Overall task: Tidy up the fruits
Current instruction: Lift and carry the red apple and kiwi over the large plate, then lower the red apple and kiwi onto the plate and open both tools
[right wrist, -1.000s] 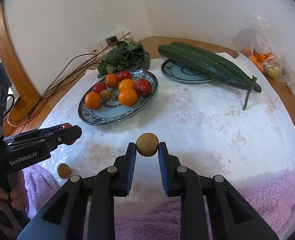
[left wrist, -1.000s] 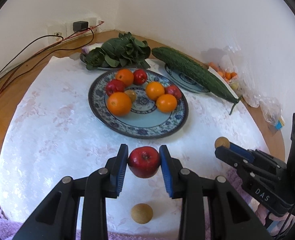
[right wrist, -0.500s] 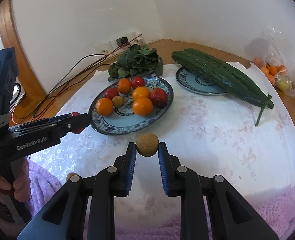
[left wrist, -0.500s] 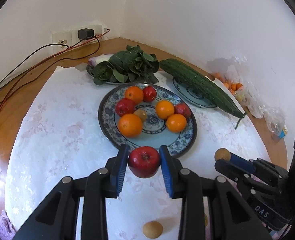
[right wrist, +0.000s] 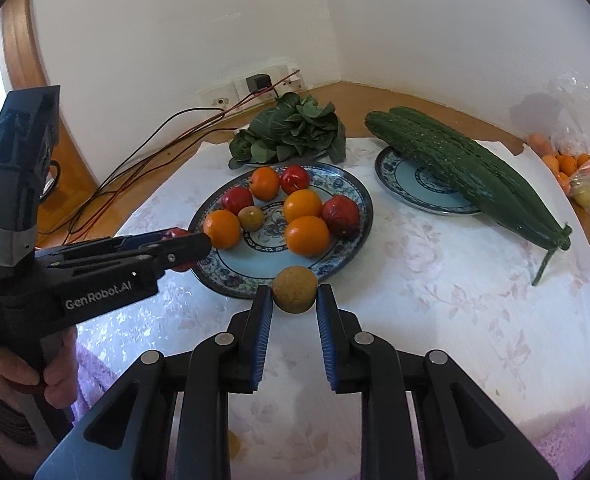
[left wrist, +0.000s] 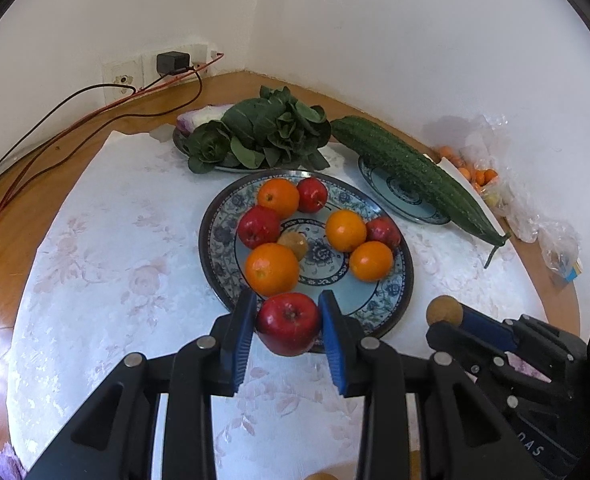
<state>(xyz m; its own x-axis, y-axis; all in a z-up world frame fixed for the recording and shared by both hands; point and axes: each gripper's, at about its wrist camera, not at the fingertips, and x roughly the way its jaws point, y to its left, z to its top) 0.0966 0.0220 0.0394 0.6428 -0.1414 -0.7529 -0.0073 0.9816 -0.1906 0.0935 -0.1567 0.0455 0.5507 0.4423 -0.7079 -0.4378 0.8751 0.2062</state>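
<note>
On the white cloth (left wrist: 107, 264), the big plate (left wrist: 215, 240) is sitting with four oranges (left wrist: 271, 269), three red fruits and one small brown fruit on it. Behind it, greens (left wrist: 271, 132) are lying on a dish, and to the right two gourds (right wrist: 467, 168) are resting across a smaller plate (right wrist: 403, 184). Your left gripper (left wrist: 288, 320) is gripping an apple (left wrist: 289, 322) tight between its blue pads, hanging over the big plate's near rim. Your right gripper (right wrist: 294, 300) is pinching a brown ball-like fruit (right wrist: 295, 289), likewise at the near rim. A small tan thing at the bottom edge of the left view is possibly another such fruit; it is cut off, so I cannot be sure.
</note>
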